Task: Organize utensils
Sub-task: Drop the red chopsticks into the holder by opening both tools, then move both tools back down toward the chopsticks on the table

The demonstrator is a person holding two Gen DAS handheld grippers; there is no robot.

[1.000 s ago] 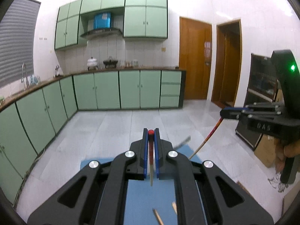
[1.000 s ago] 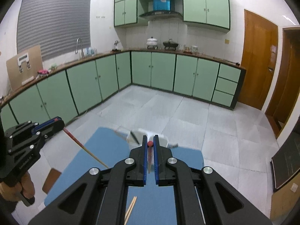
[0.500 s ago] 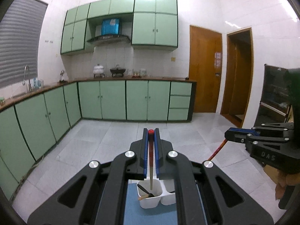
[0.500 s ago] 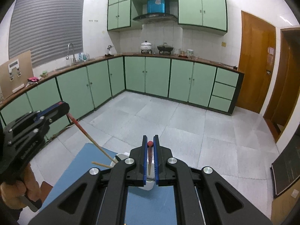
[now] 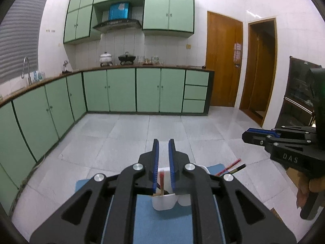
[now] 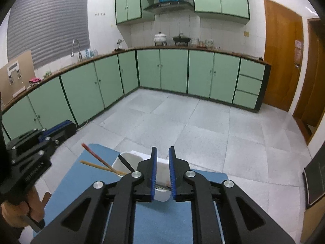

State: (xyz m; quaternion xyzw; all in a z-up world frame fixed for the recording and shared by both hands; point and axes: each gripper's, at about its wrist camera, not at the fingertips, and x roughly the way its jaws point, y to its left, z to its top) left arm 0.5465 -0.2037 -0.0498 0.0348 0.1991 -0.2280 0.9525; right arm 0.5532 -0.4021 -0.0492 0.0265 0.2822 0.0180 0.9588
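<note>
A white utensil holder [image 5: 163, 202] stands on the blue mat [image 5: 162, 221], just below both grippers; it also shows in the right wrist view [image 6: 130, 158]. My left gripper [image 5: 163, 144] is open and empty above it, and a red chopstick [image 5: 161, 180] stands in the holder between its fingers. My right gripper [image 6: 162, 152] is open and empty over the holder's right compartment. A red chopstick [image 6: 94, 155], a wooden chopstick [image 6: 97, 165] and a black utensil [image 6: 125, 162] lean out of the holder. A red chopstick [image 5: 229, 165] and a dark one [image 5: 236, 167] stick out to the right in the left wrist view.
The blue mat [image 6: 77, 174] covers a small table with tiled floor [image 6: 182, 122] beyond its far edge. Green cabinets [image 5: 121, 91] line the far and left walls. Wooden doors [image 5: 223, 61] are at the right. The right gripper's body [image 5: 284, 144] is close on the right.
Both grippers were shut on red chopsticks; now both are open and the chopsticks stand in the holder. Both views have tilted down toward the holder.
</note>
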